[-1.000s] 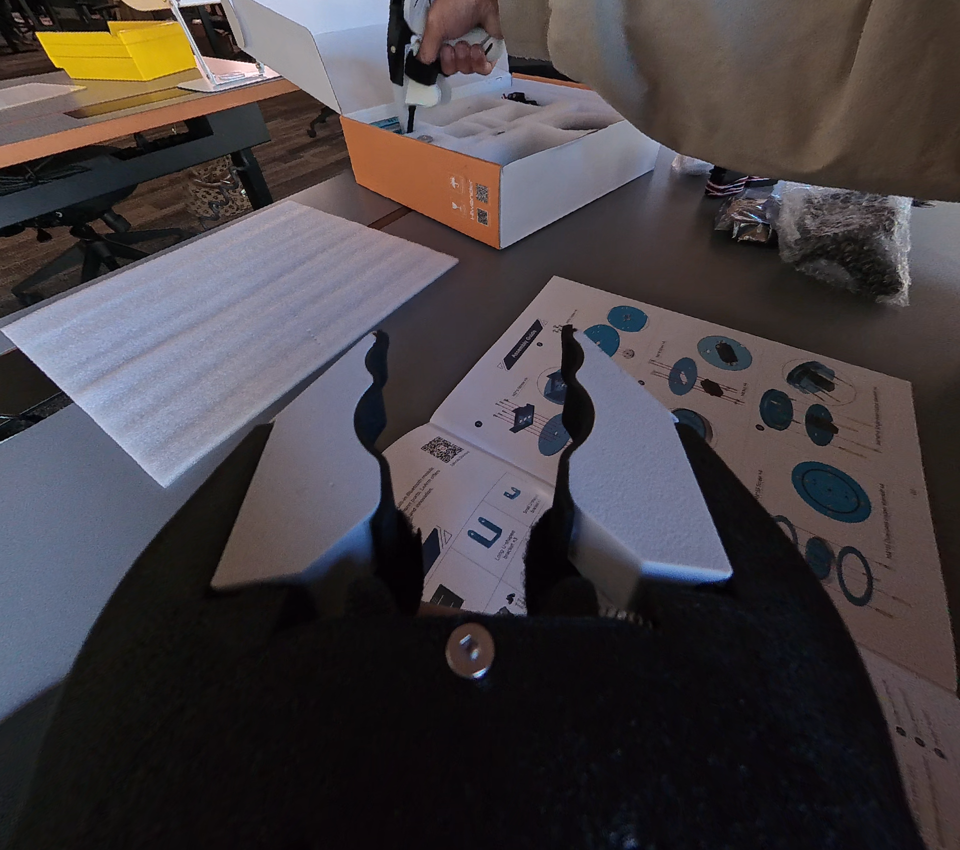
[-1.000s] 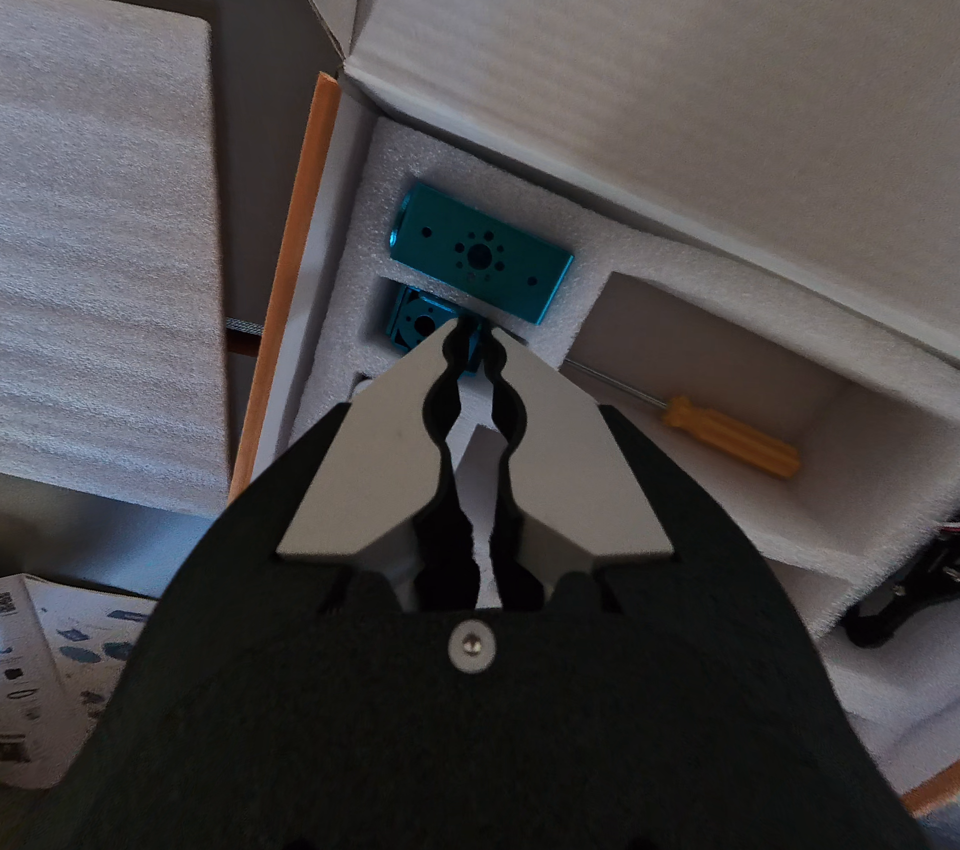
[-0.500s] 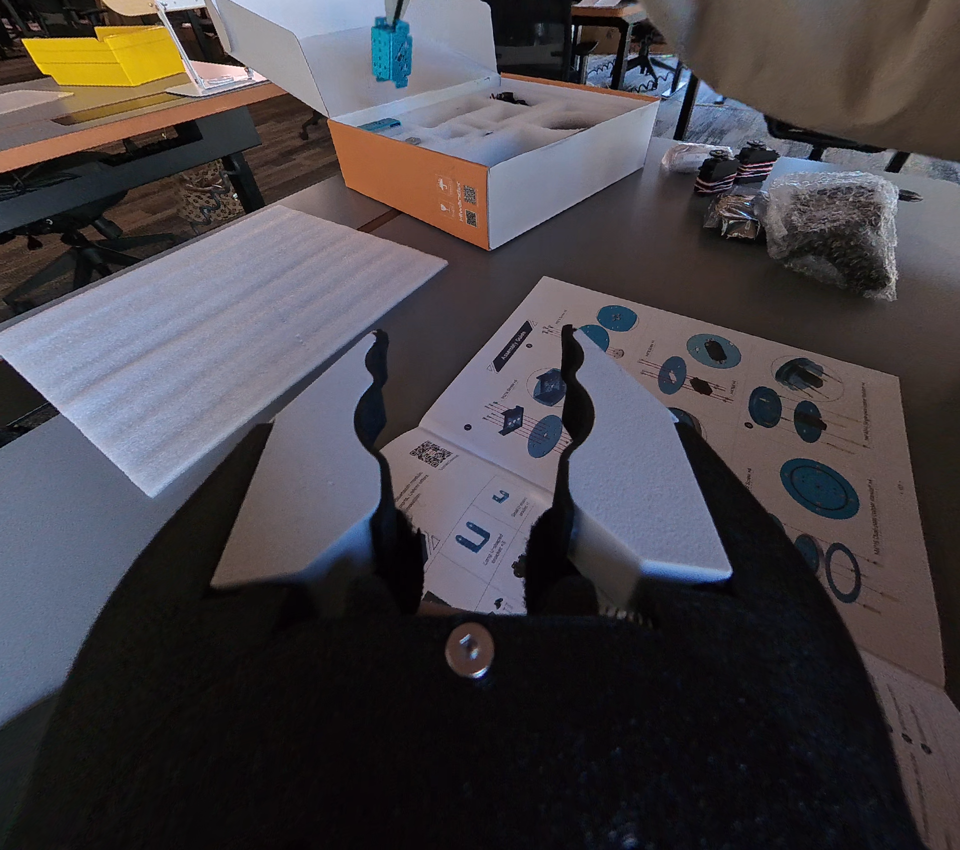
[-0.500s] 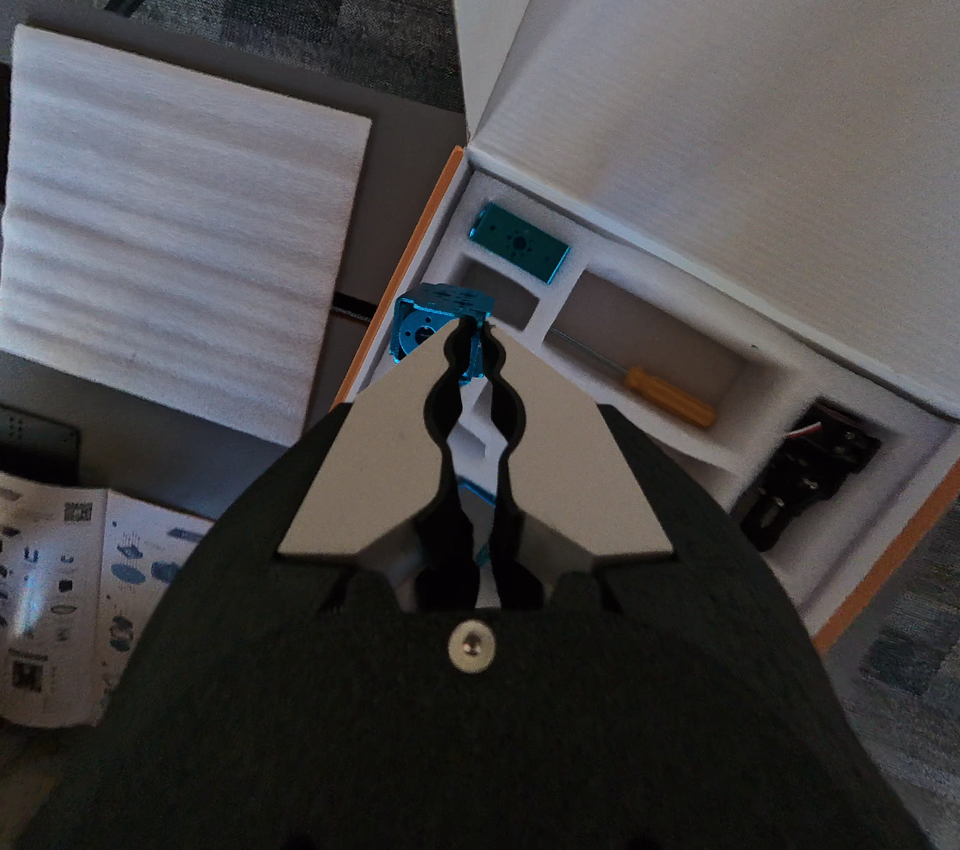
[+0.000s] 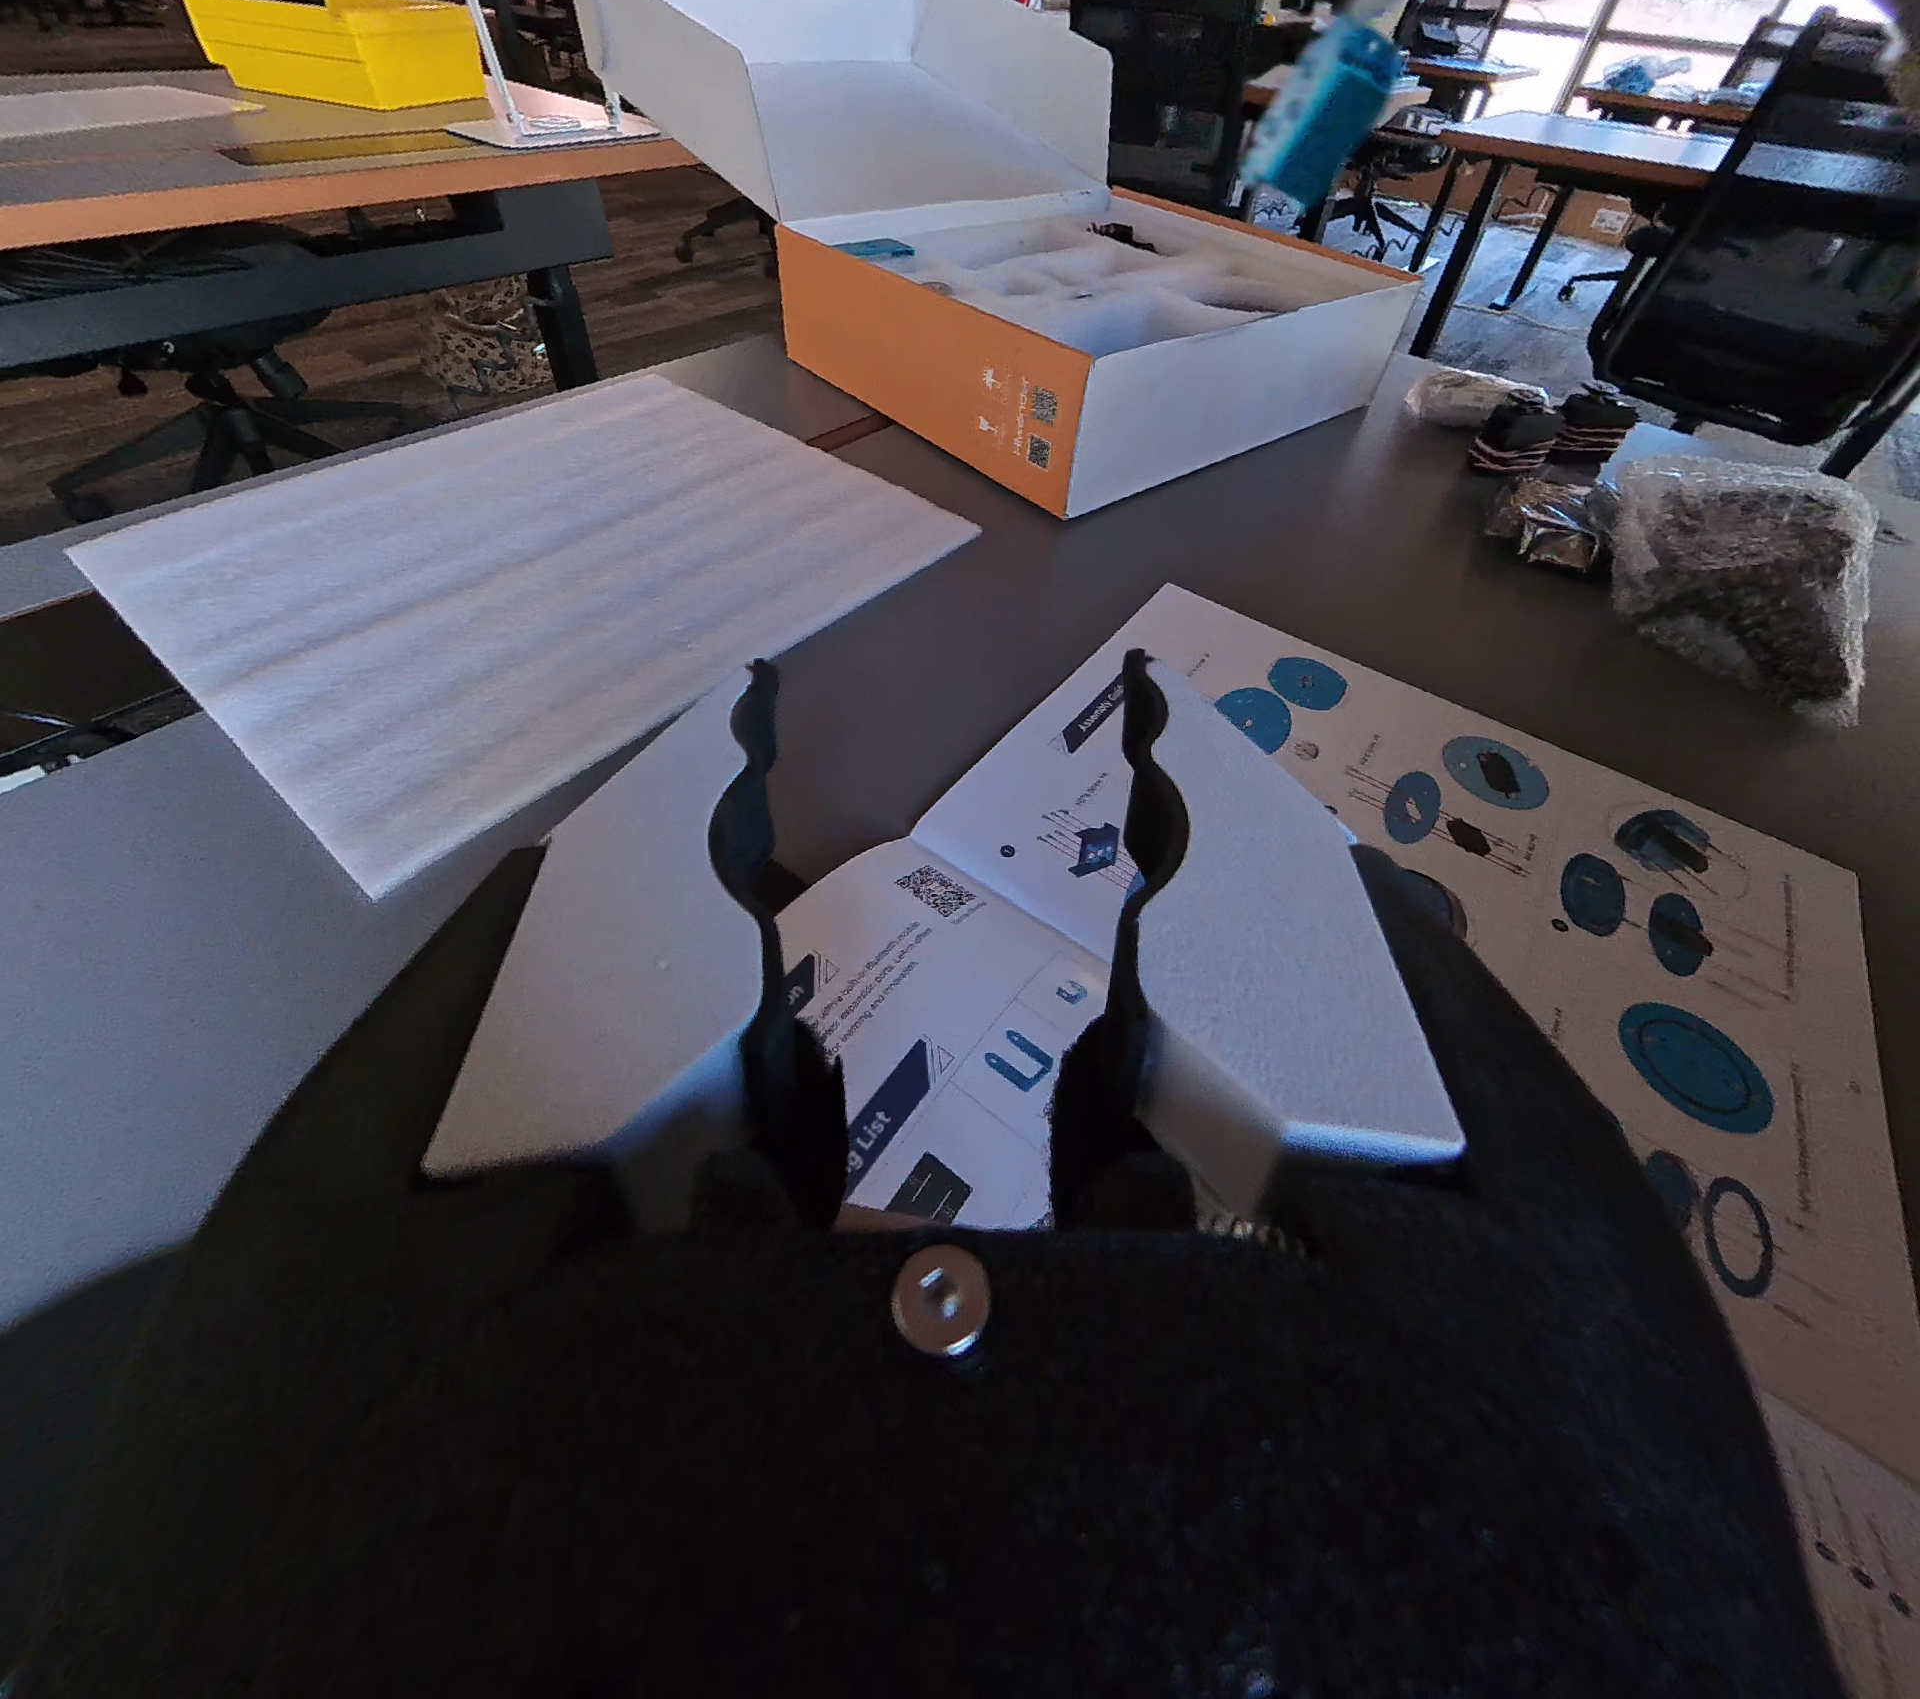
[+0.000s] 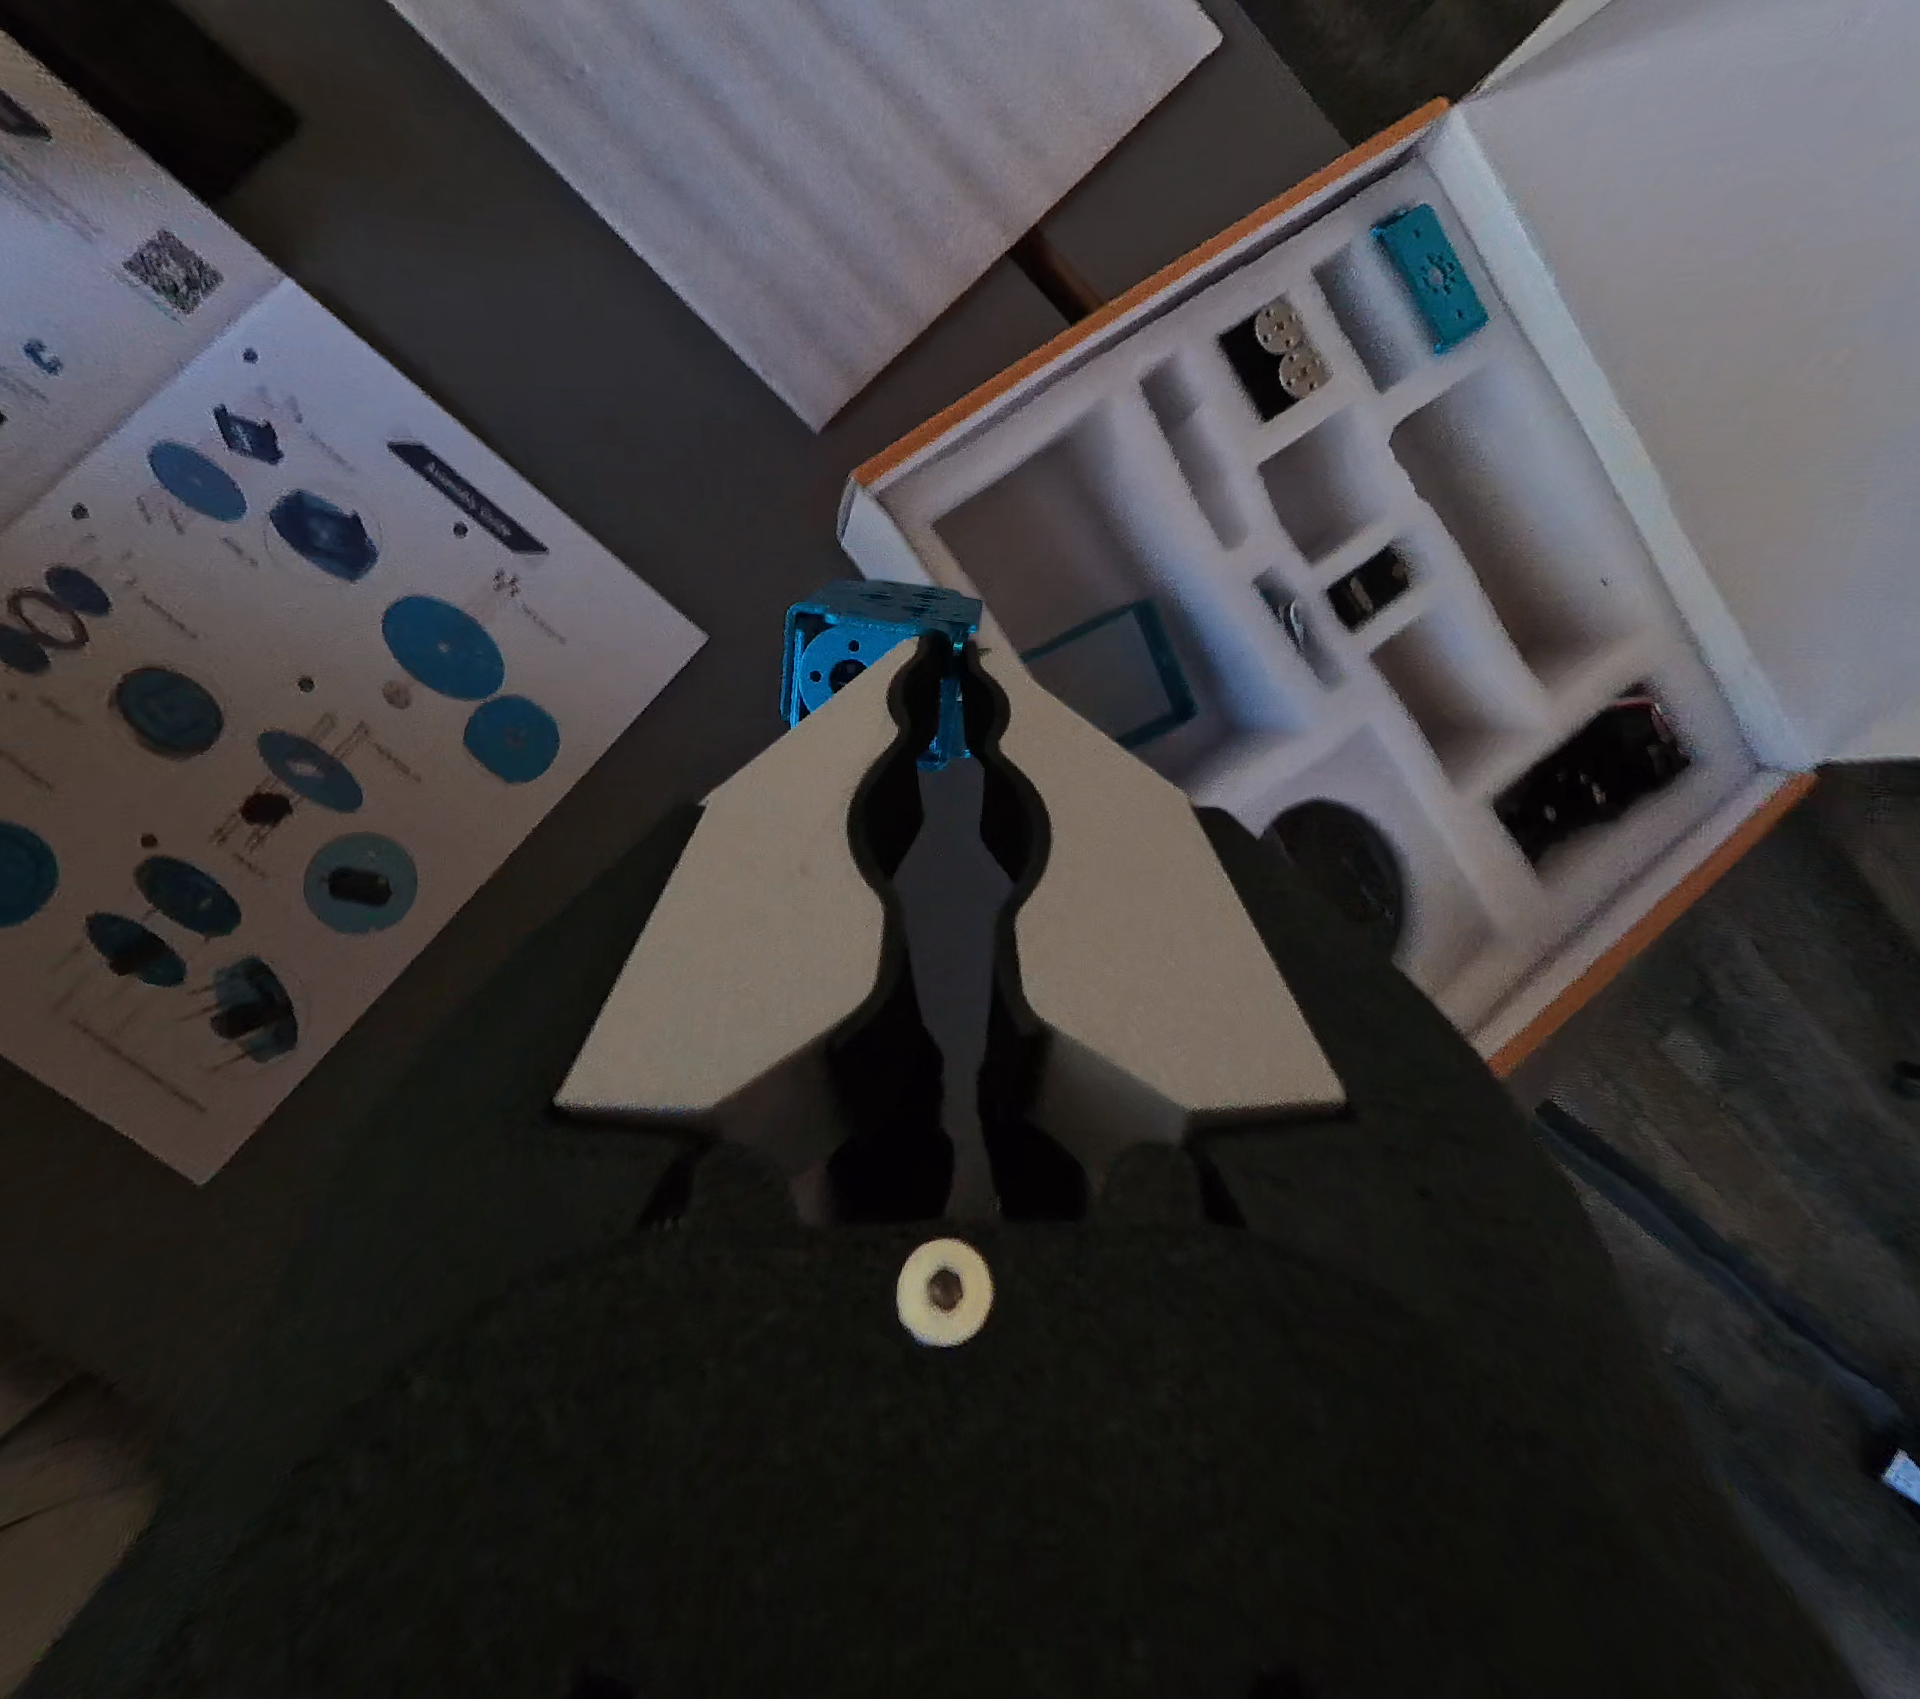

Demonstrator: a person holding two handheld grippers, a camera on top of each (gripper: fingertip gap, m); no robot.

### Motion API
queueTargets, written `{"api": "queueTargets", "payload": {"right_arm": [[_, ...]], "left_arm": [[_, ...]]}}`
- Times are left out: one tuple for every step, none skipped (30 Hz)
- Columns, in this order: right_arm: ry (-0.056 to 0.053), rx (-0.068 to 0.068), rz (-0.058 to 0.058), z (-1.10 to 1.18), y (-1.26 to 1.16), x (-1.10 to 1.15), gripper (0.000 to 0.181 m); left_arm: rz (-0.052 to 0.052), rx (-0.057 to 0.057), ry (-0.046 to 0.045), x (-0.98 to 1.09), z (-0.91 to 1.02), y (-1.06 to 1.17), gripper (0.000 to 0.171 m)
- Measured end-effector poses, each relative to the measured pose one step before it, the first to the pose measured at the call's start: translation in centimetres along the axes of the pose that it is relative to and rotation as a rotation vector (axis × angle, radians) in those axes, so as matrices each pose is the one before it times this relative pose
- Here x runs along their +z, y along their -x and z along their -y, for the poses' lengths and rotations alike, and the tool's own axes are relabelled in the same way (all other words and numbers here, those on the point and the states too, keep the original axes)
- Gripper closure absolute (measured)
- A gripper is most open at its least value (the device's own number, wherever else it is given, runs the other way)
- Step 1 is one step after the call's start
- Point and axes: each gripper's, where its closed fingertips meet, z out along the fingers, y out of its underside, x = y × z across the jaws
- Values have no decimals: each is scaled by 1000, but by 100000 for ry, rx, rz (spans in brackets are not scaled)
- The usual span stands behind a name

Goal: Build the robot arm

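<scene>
We carry blue bracket (image 6: 878, 662) pinched in right tongs (image 6: 940, 662); left tongs (image 5: 945, 683) wide, empty; keep grip firm, level.

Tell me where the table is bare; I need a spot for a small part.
Bare table runs between the foam sheet, the box and the instruction sheet. Another free patch lies near the left gripper, beside the foam. The far right is crowded with bagged parts. The right gripper holds a blue bracket above the strip.
</scene>
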Motion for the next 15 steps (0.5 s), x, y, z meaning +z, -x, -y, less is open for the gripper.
{"api": "queueTargets", "payload": {"right_arm": [[-1794, -1472, -3102, -1084, 885, -654, 179], [-1367, -1047, -2913, -1115, 883, -601, 179], [-1265, -232, -1922, -1113, 991, -550, 179], [-1481, -156, -1617, -1054, 1029, -562, 178], [-1749, 178, -1974, -949, 927, -621, 178], [-2028, 1280, -1801, -834, 914, -677, 178], [-2588, 756, -1391, -668, 1023, -728, 179], [-2545, 19, -1968, -527, 958, -780, 179], [-3523, 432, -2516, -278, 878, -822, 179], [-4423, 2034, -1838, -65, 961, -779, 178], [-4556, 2545, 220, 53, 1234, -617, 179], [-4822, 3093, 1474, 92, 1378, -416, 179], [-3737, 3734, 917, -131, 1192, -150, 179], [-1624, 3023, -189, -472, 869, 50, 179], [-1953, 2611, -713, -470, 623, 134, 179]], "left_arm": [[424, -196, 98, 20, -37, 71, 105], [87, 43, 197, 40, -40, -18, 105], [-23, 280, 202, 33, -25, -71, 105], [56, 488, 194, 44, -23, -72, 105], [116, 522, 217, 33, -27, -57, 105], [113, 353, 186, 29, -42, -42, 105], [119, 128, 169, 15, -40, 5, 105], [122, -32, 129, 6, -25, 20, 105], [93, -103, 8, -17, 8, 45, 105], [66, -60, -71, -30, 44, 16, 105], [65, 63, 5, -35, 32, 2, 105], [130, 241, 38, -38, 36, 1, 105], [166, 368, -94, -17, 46, -11, 105], [114, 251, 13, -2, 6, -12, 105], [-21, 51, 202, 2, -36, -17, 105]]}}
